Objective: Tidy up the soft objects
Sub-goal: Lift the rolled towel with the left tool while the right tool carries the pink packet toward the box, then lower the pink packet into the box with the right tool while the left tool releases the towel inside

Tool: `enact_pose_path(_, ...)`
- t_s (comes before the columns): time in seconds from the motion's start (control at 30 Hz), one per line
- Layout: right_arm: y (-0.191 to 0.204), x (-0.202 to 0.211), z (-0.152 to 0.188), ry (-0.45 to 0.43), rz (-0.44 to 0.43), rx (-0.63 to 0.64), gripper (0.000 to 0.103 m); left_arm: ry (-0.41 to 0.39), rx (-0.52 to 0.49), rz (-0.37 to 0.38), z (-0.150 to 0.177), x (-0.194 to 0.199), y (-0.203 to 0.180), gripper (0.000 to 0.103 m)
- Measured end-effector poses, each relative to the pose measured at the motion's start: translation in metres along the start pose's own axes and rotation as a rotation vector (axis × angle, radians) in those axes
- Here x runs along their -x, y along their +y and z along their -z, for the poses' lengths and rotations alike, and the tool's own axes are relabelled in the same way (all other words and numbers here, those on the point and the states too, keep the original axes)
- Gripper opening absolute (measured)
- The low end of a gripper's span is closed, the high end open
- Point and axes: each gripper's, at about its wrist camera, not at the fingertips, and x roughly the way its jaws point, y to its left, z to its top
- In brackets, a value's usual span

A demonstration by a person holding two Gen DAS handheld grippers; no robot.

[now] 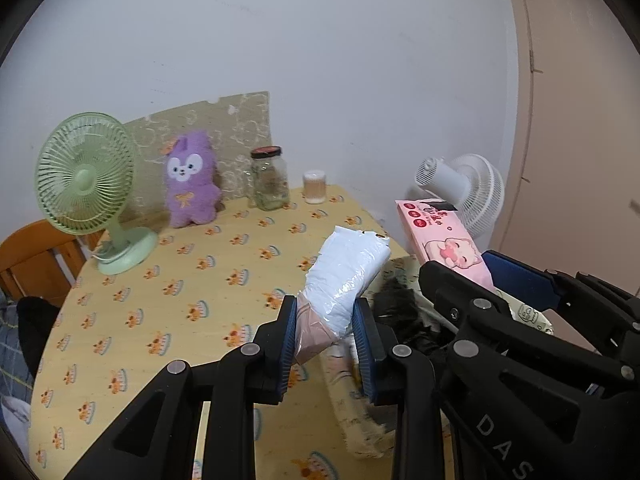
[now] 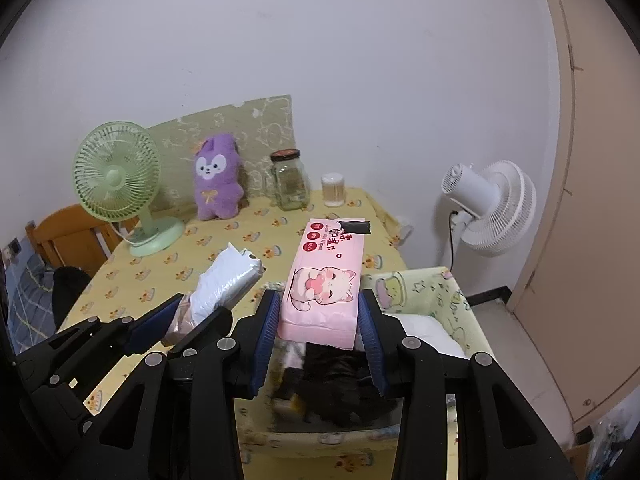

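My left gripper is shut on a white plastic-wrapped soft pack, held tilted above the table; the same pack shows left of centre in the right wrist view. My right gripper is shut on a pink wet-wipes pack with a cat drawing, also seen at the right of the left wrist view as the pink pack. Both packs hang over a pale fabric storage bin that holds dark and white soft items. A purple plush bunny leans upright at the back of the table.
The table wears a yellow patterned cloth. A green desk fan, a glass jar and a small cotton-swab tub stand along its back. A white floor fan stands right, a wooden chair left.
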Motion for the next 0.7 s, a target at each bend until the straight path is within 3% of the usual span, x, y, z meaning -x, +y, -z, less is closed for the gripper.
enact_pose_path(0.43,-0.037,-0.016,0.010,0.041,0.046,-0.033,0.043,0.053,-0.025,0.080,0.003,-0.028,-0.033,0.030)
enact_pose_path(0.63,-0.049,-0.022,0.014,0.055,0.069,-0.064,0.043,0.085,-0.042,0.092,0.005,-0.039,-0.043,0.039)
enact_pose_path(0.7,-0.051,-0.025,0.015,0.064,0.071,-0.066,0.043,0.109,-0.054,0.096,0.007,-0.042,-0.045,0.049)
